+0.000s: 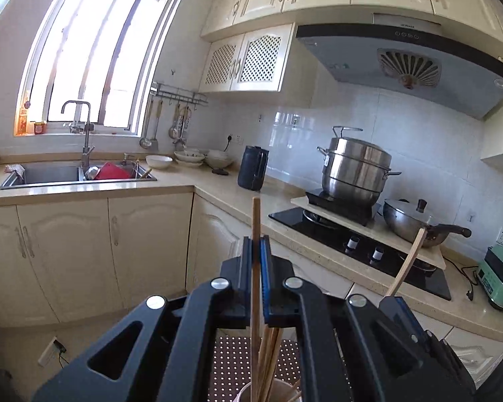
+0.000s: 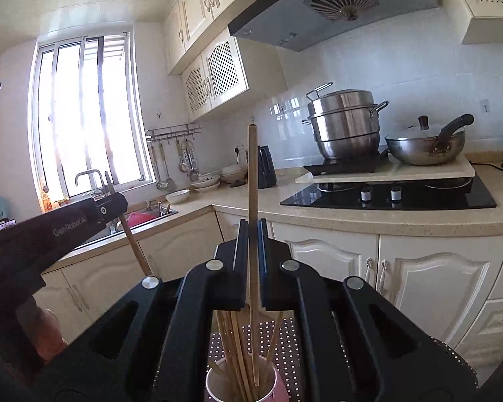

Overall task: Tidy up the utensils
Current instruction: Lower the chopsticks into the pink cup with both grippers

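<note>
While your left gripper (image 1: 259,254) and right gripper (image 2: 251,244) each clamp one chopstick (image 1: 255,221), tilting risks snagging the cup (image 2: 241,385) at six o'clock.

Open air ahead of both claws; chopstick cup (image 2: 241,382) crowded directly below.

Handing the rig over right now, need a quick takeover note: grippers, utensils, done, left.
Left gripper: shut on one long wooden chopstick, upright.
Right gripper: shut on another wooden chopstick, upright.
Pink and white holder cup stands below both, on the dotted mat, already holding several chopsticks.
Done: two picked up.
Left: probably lower both into the cup and release; loose chopsticks show in the steel sink.
</note>
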`<state>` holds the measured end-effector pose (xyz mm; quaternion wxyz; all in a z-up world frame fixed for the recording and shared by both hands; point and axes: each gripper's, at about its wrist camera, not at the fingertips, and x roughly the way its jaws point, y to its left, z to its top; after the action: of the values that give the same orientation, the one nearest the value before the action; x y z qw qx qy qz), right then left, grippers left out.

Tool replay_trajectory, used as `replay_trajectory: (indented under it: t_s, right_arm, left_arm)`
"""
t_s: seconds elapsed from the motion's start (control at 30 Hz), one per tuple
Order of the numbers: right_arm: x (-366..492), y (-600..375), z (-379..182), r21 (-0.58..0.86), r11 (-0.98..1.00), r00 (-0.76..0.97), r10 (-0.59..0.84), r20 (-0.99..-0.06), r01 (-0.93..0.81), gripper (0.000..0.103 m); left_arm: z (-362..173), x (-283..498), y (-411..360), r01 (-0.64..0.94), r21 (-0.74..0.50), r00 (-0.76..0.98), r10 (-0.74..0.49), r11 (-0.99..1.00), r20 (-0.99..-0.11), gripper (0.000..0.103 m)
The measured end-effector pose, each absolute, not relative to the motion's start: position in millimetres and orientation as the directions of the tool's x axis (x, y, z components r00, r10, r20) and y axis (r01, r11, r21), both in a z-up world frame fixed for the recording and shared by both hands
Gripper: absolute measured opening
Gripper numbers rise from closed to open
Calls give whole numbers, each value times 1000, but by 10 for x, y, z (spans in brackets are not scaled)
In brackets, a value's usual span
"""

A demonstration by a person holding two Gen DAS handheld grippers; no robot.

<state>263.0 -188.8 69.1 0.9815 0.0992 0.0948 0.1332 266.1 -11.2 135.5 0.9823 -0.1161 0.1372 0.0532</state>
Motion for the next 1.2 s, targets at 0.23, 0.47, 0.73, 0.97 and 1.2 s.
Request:
replay_trajectory:
  t_s: [0.23, 0.47, 0.73, 0.97, 1.2]
  right_arm:
    - [2786, -1886, 432, 228, 948, 931, 276, -239, -222, 6]
    - [2889, -1798, 98, 223, 947, 895, 298, -333, -232, 6]
    - [2896, -1775, -113, 234, 943, 877, 312, -366, -238, 6]
    - [2880, -1774, -235, 235, 937, 857, 336, -390, -260, 6]
    - [2820, -1824, -360, 235, 937, 836, 339, -432, -258, 10]
  left_arm:
    - [963, 2866, -69, -148, -211, 928, 62, 966, -366, 5]
    - [514, 2968, -132, -153, -166, 899, 68, 974, -434, 6]
    - [351, 2834, -121, -141, -142, 922, 77, 980, -380, 7]
    - [236, 2772, -128, -119, -128, 934, 67, 985, -352, 10]
    - [91, 2738, -130, -86, -112, 925, 37, 990, -378, 26]
